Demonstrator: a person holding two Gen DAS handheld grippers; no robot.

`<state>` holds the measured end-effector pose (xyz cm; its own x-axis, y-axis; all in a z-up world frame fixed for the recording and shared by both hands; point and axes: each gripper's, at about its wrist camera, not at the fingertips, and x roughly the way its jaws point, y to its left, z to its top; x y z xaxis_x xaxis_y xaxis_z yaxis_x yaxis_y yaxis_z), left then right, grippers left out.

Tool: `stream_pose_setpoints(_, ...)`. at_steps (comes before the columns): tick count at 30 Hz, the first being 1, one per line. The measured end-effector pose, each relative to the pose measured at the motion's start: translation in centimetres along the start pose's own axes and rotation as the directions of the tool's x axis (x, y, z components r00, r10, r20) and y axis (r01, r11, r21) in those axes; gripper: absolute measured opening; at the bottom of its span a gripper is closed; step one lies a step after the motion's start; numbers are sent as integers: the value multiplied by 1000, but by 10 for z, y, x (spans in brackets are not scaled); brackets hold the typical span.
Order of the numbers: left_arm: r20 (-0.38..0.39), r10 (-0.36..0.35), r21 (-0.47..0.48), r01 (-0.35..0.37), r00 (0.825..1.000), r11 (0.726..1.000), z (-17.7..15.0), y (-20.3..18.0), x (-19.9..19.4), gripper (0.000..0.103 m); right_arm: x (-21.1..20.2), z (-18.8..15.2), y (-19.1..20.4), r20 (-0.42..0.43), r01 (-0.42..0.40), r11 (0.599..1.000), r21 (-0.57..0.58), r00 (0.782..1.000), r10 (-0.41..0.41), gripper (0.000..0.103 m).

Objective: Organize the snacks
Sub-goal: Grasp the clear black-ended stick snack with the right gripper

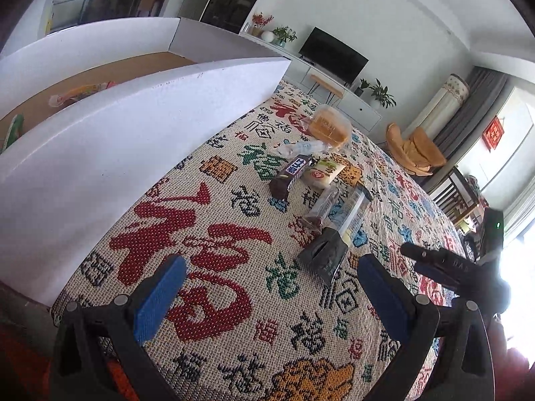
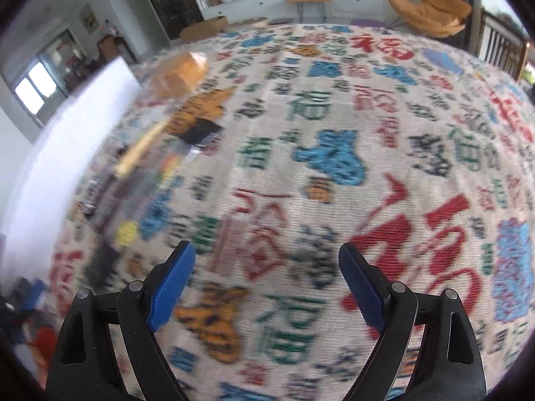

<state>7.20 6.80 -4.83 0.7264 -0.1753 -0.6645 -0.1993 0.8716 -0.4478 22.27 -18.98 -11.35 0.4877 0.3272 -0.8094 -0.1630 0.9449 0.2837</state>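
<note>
Several snacks lie on the patterned tablecloth (image 1: 214, 240): a bagged orange bread (image 1: 329, 127), a dark purple bar (image 1: 292, 172), a cream packet (image 1: 322, 173), a clear wrapped stick (image 1: 351, 212) and a dark grey packet (image 1: 322, 257). My left gripper (image 1: 271, 287) is open and empty, just short of the grey packet. My right gripper (image 2: 267, 280) is open and empty over the cloth; its view is blurred, with the snacks (image 2: 187, 133) at upper left. It also shows in the left wrist view (image 1: 434, 260).
A white box (image 1: 133, 133) with tall walls stands at the left of the table; snacks (image 1: 80, 92) lie on its brown floor. The same box wall (image 2: 67, 153) is at the left of the right wrist view. Living-room furniture lies beyond the table.
</note>
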Motion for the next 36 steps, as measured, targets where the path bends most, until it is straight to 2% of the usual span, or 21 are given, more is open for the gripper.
stream_pose_setpoints(2,-5,11,0,-11,1000,1000,0,0,2,101,9,5,36,-31,-58,998,-11,998,58,89)
stream_pose_setpoints(4,-3,20,-1,-20,1000,1000,0,0,2,101,26,10,70,-66,-83,996,-40,995,81,87)
stream_pose_setpoints(6,0,26,-2,-26,1000,1000,0,2,1,101,43,13,97,-87,-58,996,-74,995,51,87)
stream_pose_setpoints(8,2,29,-7,-29,1000,1000,0,4,0,101,60,12,115,-97,11,994,-111,995,-22,85)
stream_pose_setpoints(9,4,29,-10,-29,1000,1000,0,5,-1,101,66,11,120,-101,53,990,-133,993,-66,78)
stream_pose_setpoints(10,5,27,-14,-27,1000,1000,0,6,-1,101,64,9,123,-75,100,982,-161,991,-113,64)
stream_pose_setpoints(12,5,14,-23,-14,1000,1000,0,8,-1,101,61,5,121,-64,145,971,-190,985,-159,47)
stream_pose_setpoints(15,-2,2,-32,-2,1000,999,0,7,2,101,51,4,97,-79,197,967,-161,974,-212,43)
stream_pose_setpoints(17,-13,6,-24,-6,1000,1000,0,4,6,101,45,8,83,-89,205,969,-140,972,-218,49)
stream_pose_setpoints(19,-26,16,-2,-16,1000,1000,0,-1,10,101,46,12,79,-106,152,979,-132,980,-167,70)
stream_pose_setpoints(21,-29,25,20,-25,999,999,-1,-4,11,101,52,13,86,-110,134,976,-169,982,-154,70)
stream_pose_setpoints(24,-30,33,23,-32,999,999,-1,-4,10,101,64,14,104,-80,156,945,-286,979,-186,73)
stream_pose_setpoints(26,-31,32,11,-31,999,999,0,-1,9,101,65,15,105,-71,140,941,-309,983,-169,65)
stream_pose_setpoints(28,-32,27,1,-27,999,1000,0,2,9,101,61,17,100,-64,138,944,-300,984,-165,33)
stream_pose_setpoints(31,-47,28,9,-28,999,1000,0,0,13,101,53,16,85,-77,126,952,-278,985,-153,26)
stream_pose_setpoints(34,-57,36,24,-35,998,999,-1,-3,16,101,39,13,61,-50,190,949,-252,977,-209,26)
stream_pose_setpoints(36,-57,36,25,-35,998,999,-1,-3,15,101,30,15,36,-10,258,942,-214,964,-267,26)
